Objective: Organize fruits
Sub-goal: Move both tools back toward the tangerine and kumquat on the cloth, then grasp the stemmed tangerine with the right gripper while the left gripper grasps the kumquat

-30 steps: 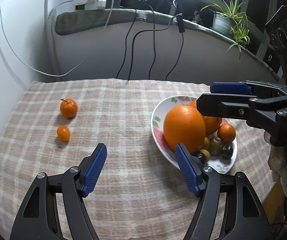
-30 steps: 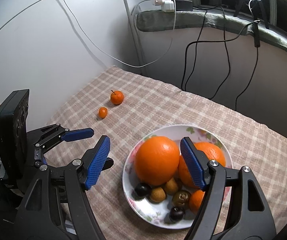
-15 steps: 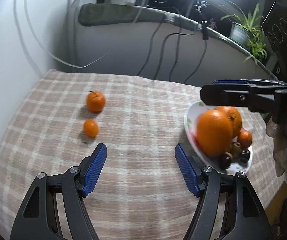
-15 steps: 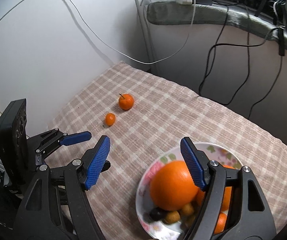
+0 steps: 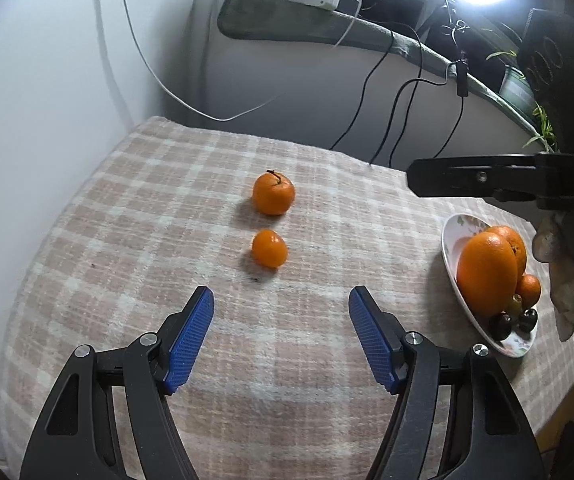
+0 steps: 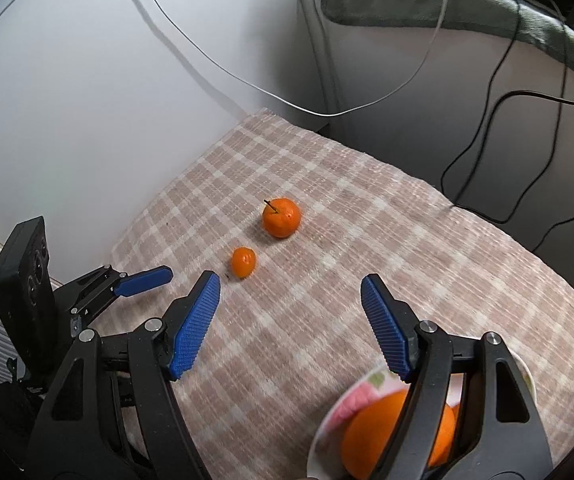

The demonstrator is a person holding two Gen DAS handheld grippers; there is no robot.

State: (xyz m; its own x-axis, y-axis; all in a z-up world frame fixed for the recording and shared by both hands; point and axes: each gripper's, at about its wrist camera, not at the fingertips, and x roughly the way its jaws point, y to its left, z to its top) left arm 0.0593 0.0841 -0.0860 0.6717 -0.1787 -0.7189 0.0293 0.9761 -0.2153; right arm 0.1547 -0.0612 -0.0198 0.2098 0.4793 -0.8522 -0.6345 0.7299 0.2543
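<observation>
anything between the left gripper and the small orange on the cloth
Nothing: in the left wrist view, only bare checked cloth separates the open left gripper from the small orange.

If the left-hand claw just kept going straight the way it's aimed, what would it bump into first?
Probably the small round orange fruit: it lies almost dead ahead of the open left gripper, apart from its blue pads. The bigger stemmed orange fruit sits behind it. Depth is unclear, so it might touch the checked tablecloth first.
</observation>
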